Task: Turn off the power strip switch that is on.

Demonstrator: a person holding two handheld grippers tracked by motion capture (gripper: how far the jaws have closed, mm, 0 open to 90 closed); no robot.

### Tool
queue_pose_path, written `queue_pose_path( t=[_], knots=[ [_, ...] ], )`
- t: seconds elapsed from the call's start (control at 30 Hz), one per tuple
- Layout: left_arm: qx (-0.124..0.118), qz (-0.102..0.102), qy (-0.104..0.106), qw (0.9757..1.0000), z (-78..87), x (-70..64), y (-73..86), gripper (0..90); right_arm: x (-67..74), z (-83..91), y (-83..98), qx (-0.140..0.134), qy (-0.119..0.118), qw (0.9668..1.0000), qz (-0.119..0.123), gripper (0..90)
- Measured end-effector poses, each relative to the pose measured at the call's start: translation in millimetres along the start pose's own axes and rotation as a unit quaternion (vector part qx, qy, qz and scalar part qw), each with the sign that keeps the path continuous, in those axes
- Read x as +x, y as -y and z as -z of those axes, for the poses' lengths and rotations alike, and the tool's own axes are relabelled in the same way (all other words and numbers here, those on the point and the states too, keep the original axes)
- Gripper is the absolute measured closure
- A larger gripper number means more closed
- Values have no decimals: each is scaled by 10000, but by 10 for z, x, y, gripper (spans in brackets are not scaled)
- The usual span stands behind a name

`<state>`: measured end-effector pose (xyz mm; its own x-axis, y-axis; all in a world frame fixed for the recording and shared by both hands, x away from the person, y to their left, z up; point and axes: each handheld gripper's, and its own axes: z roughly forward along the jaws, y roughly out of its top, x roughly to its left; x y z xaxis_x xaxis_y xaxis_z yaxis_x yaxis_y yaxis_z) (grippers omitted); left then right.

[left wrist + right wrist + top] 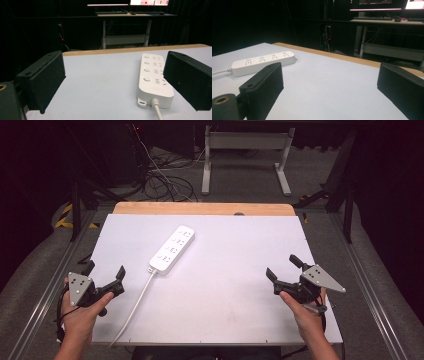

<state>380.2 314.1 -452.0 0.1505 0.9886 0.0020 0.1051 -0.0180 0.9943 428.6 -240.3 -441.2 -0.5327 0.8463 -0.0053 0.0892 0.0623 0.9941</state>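
On the high view, the person's left hand (82, 312) comes in from the bottom edge at about 7 o'clock of the bench (225, 320) and holds the left hand-held gripper (104, 276) level, just over the bench's near left edge, aimed toward 1 o'clock. Its jaws stand spread with nothing between them. The right hand (307, 315) enters at about 5 o'clock and holds the right hand-held gripper (281, 267) near the bench's right side, aimed toward 11 o'clock; its jaws are spread too and grip nothing.

The white power strip (172, 249) lies flat on the bench's white top, left of centre toward 11 o'clock, slanted so its far end points to 1 o'clock. Its white cord (134, 307) leaves the near end and runs toward 7 o'clock to the bench's front edge, passing just right of the left hand-held gripper without touching it.

The left gripper view looks along the strip from its cord end, showing the round buttons (147, 70) beside each socket row and the mounting tab next to the cord. The right gripper view shows the strip side-on at 9 o'clock, well apart from the jaws, and a desk with monitors (387, 22) in the dark beyond the bench, where the high view gives a white table frame (245, 160) and loose cables on the floor.
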Motion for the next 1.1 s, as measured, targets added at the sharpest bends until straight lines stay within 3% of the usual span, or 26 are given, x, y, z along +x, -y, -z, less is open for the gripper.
queue_pose_path(
  t=[0.53, 0.77, 0.9, 1.0, 1.07, 1.1],
  knots=[
    [13, -17, 26, 10000, -20, -17, -15, 76, 18, 19, 0, 10, -18, 10000, 63, 68],
    [-27, 119, 56, 9999, -11, -12, -31, 209, 14, 26, 7, 22, -34, 10000, 67, 69],
    [99, 180, 283, 9994, 11, -3, -64, 385, 15, 22, 9, 31, -48, 10000, 32, 70],
    [340, 174, 511, 9980, 30, 23, -109, 469, 15, 21, 9, 29, -65, 10000, 15, 73],
    [368, 144, 553, 9977, 37, 28, -117, 506, 15, 21, 9, 29, -73, 10000, 10, 74],
    [392, 128, 605, 9973, 44, 33, -126, 603, 15, 21, 9, 27, -89, 10000, 1, 76]
  ],
)
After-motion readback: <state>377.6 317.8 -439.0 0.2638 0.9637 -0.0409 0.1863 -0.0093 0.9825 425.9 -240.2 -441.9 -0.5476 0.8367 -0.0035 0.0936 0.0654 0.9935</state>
